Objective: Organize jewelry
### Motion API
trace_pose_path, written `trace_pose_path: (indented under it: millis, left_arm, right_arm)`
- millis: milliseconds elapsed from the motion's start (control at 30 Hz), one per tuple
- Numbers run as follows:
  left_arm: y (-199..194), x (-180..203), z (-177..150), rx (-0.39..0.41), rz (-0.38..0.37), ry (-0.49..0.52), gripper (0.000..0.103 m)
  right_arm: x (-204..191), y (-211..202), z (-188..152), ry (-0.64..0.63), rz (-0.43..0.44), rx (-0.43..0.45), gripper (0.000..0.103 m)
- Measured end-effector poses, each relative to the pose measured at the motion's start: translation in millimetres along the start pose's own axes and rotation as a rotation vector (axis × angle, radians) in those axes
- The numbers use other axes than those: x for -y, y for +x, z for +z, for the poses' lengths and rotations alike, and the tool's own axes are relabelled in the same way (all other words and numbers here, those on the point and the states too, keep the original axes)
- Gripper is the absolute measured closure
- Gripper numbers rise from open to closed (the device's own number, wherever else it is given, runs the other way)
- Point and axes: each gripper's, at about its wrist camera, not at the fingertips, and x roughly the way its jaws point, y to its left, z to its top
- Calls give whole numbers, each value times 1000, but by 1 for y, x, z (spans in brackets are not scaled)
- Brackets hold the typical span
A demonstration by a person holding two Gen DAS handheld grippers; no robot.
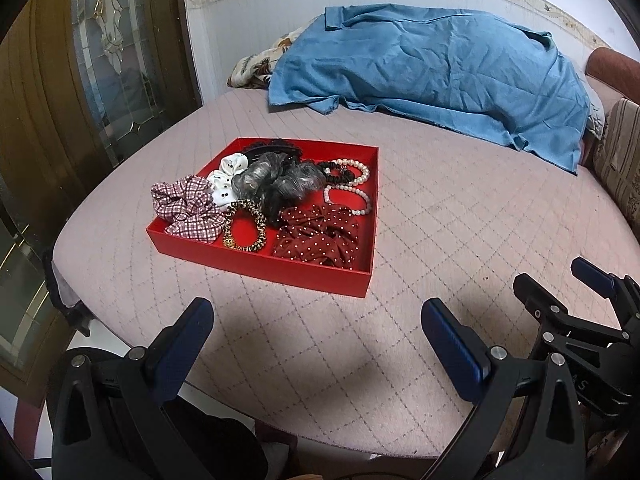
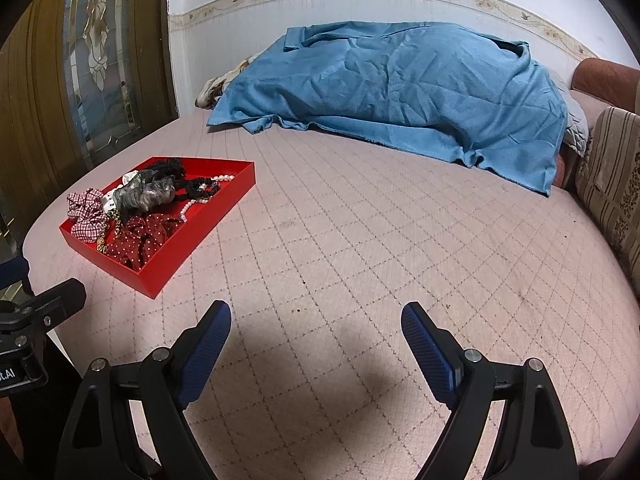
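Surface: a bed [image 1: 440,208] with a pale pink quilted cover; a blue cloth [image 1: 432,76] lies heaped at its far side, against the wall.
Tray: a shallow red tray [image 1: 264,268] sits on the bed, ahead of the left claw and off to the left in the right wrist view [image 2: 168,272].
Contents: a checked scrunchie [image 1: 186,210] overhangs the tray's left wall; beside it lie a white scrunchie [image 1: 226,180], a grey sheer scrunchie [image 1: 276,182], a leopard-print hair band [image 1: 250,226], a dark red dotted scrunchie [image 1: 320,236], a black beaded band [image 1: 338,172] and two pearl bracelets [image 1: 352,196] near the right wall.
Left claw: [image 1: 316,332] spread wide, nothing between its fingers, poised over bare bedcover just short of the tray.
Right claw: [image 2: 316,328] likewise wide apart and empty, over bare bedcover well clear of the tray (its fingertips also show at the right edge of the left wrist view).
Progress: every piece visible lies inside the tray, none loose on the bed; the items overlap in a heap with no visible sorting.
Remaining: judged from this layout, either the gathering is finished or the sorting has not begun; the pictures do not settle which.
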Motion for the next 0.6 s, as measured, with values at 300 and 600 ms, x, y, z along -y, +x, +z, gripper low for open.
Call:
trace_pose_path:
  millis: [300, 600]
  left_arm:
    - [3, -1, -1, -19, -15, -8, 0]
    - [4, 1, -3, -25, -21, -6, 0]
  right_arm:
    - [-1, 3, -2, -10, -11, -15, 12]
    - [1, 4, -2, -6, -20, -19, 12]
